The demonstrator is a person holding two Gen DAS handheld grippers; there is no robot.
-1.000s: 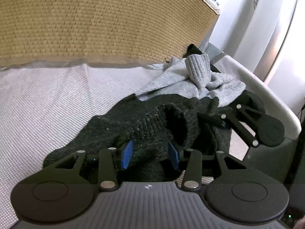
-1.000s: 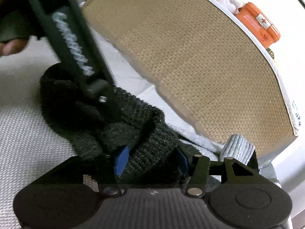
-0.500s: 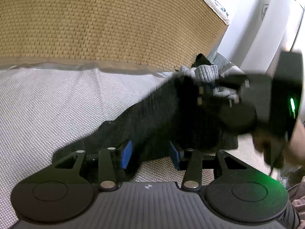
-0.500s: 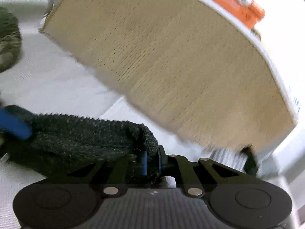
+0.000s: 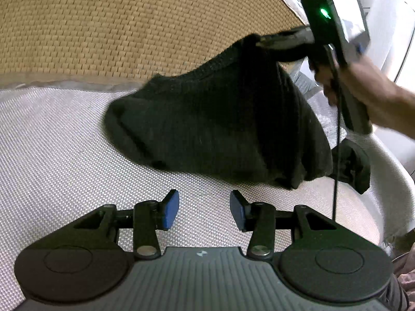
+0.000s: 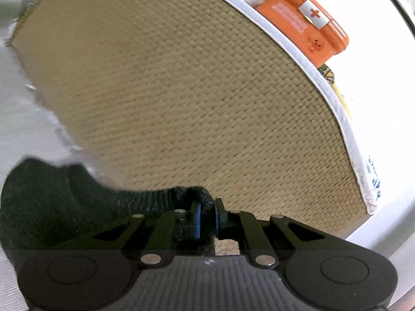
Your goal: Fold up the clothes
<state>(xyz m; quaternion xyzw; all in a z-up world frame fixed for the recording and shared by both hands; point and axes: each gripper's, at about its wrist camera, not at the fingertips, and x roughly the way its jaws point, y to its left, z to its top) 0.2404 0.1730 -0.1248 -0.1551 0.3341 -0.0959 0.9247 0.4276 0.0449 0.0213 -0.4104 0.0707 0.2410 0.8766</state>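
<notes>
Step in hand: lifting the dark knit garment (image 5: 220, 119) to open it out before folding. The right tool (image 6: 206, 220) is clamped on a ribbed edge, w/ most of the cloth hanging and its lower part on the white woven bed surface (image 5: 52, 155). The left tool (image 5: 205, 208) is parted, empty, just short of the hem. Next, prob.: left tool needs a free corner so both can spread it flat.

A pale woven surface (image 5: 64, 155), probably a bed or a sofa seat, is carrying everything. A dark knitted garment (image 5: 207, 129) is lying on it with its lower edge resting on the weave and its upper corner raised off it. A tan woven panel (image 5: 129, 26) is standing along the far edge, meeting the surface there.
</notes>
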